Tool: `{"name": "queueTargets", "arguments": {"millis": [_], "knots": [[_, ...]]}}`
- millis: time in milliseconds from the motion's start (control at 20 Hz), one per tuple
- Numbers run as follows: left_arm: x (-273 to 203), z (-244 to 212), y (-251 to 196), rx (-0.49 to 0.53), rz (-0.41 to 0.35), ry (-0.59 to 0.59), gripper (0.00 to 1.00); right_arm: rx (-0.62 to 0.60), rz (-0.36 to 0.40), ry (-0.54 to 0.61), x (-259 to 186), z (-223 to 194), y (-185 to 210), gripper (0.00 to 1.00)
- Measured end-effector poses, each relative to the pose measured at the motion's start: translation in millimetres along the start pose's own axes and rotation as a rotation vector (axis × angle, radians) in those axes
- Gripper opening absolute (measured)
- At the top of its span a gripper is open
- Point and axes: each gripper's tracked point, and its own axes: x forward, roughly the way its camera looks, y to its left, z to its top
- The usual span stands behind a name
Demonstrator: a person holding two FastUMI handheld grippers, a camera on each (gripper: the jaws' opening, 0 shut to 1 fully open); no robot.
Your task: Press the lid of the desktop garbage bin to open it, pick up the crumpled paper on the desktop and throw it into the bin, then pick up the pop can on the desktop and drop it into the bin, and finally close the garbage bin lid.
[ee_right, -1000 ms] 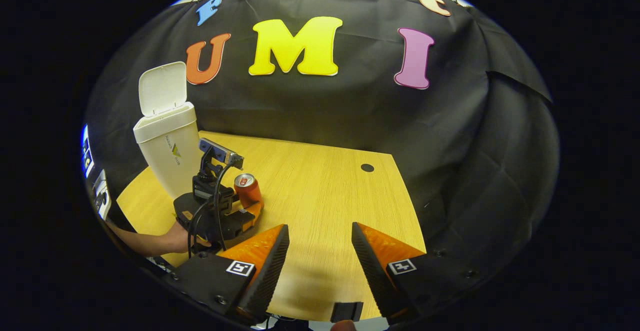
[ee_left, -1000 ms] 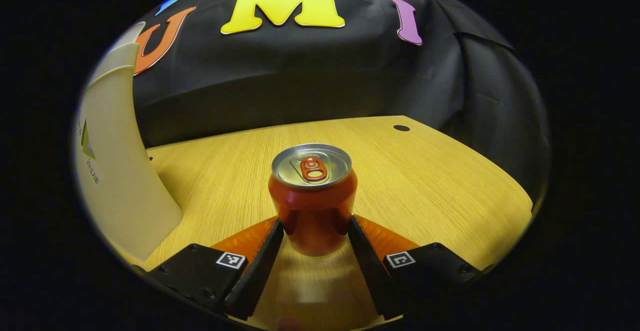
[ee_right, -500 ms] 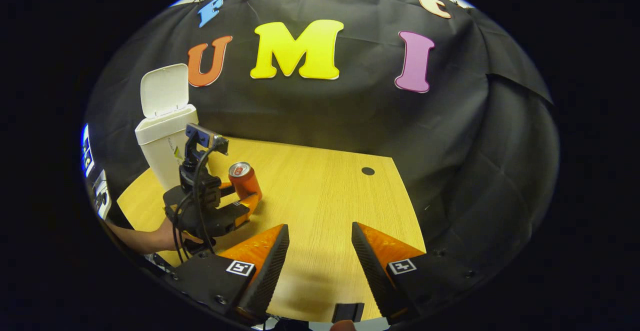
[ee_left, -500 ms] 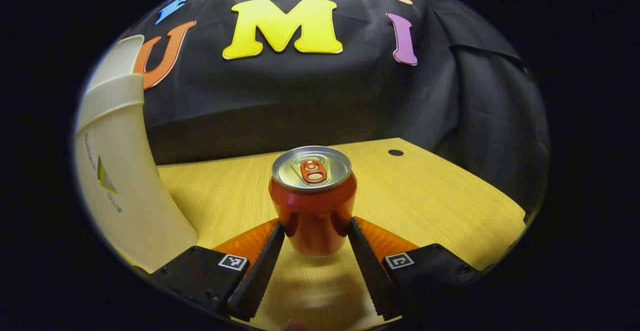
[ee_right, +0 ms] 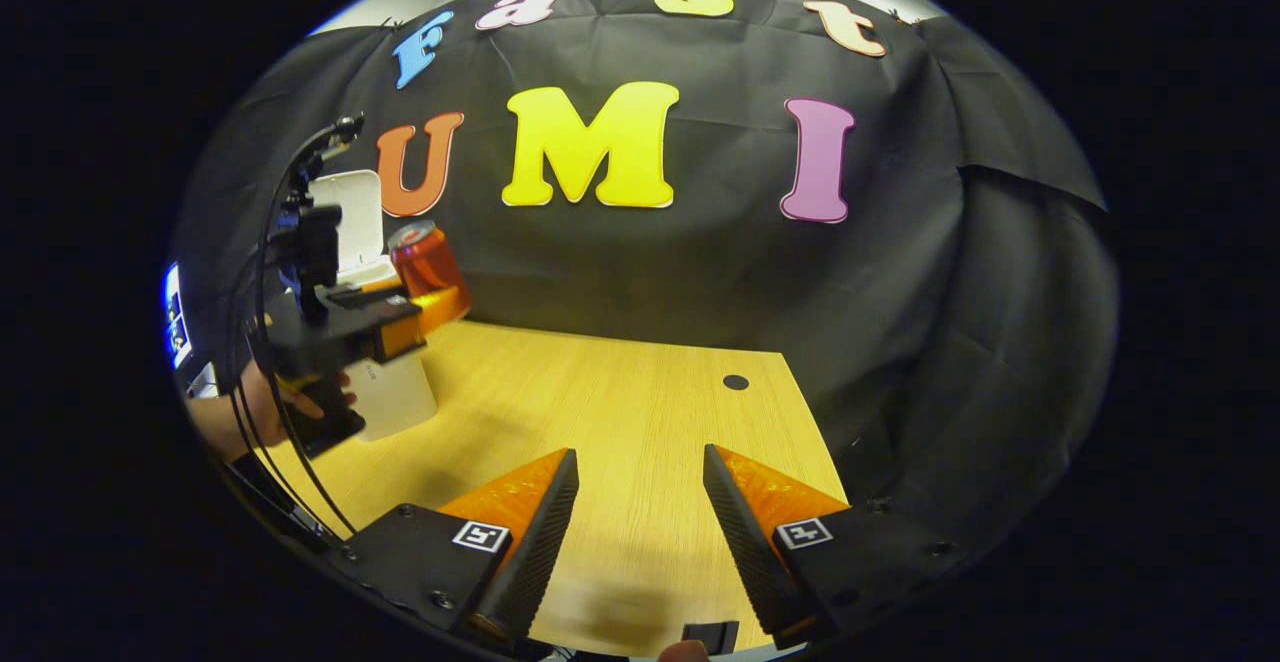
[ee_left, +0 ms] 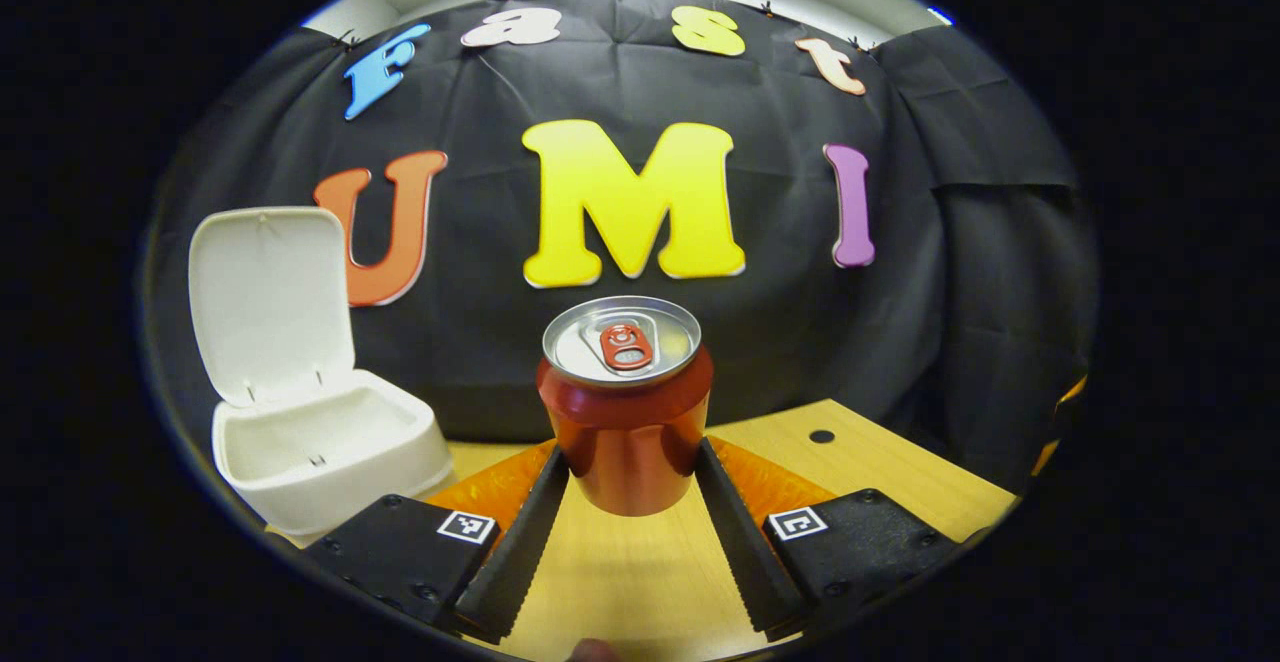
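Left gripper view: the pop can [ee_left: 626,402] is clamped upright between the left gripper [ee_left: 628,477] fingers and, since a second ago, has been lifted off the wooden desktop [ee_left: 640,572] — the garbage bin [ee_left: 330,442], lid [ee_left: 272,297] raised, now lies lower left. Right gripper view adds the holding hand [ee_right: 262,404] and the right gripper [ee_right: 640,517], fingers apart over the desktop.

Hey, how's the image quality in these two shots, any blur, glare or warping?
Left gripper view: pop can sharp, glare on its top, bin bowed by fisheye. Right gripper view: left tool and can smeared by motion blur; desk sharp, its edges curved.
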Motion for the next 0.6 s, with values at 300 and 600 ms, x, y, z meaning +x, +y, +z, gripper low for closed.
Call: {"name": "queueTargets", "arguments": {"millis": [300, 600], "knots": [[-5.3, 30.2, 116.9, 0.03, 0.206, -0.009, 0.84, 0.031, 0.055, -0.043, 20.0, 23.6, 23.3, 0.81], [-18.3, -12.6, 187.8, -0.01, 0.343, 0.1, 0.84, 0.07, 0.098, -0.033, 38.3, 32.9, 49.2, 0.81]]}}
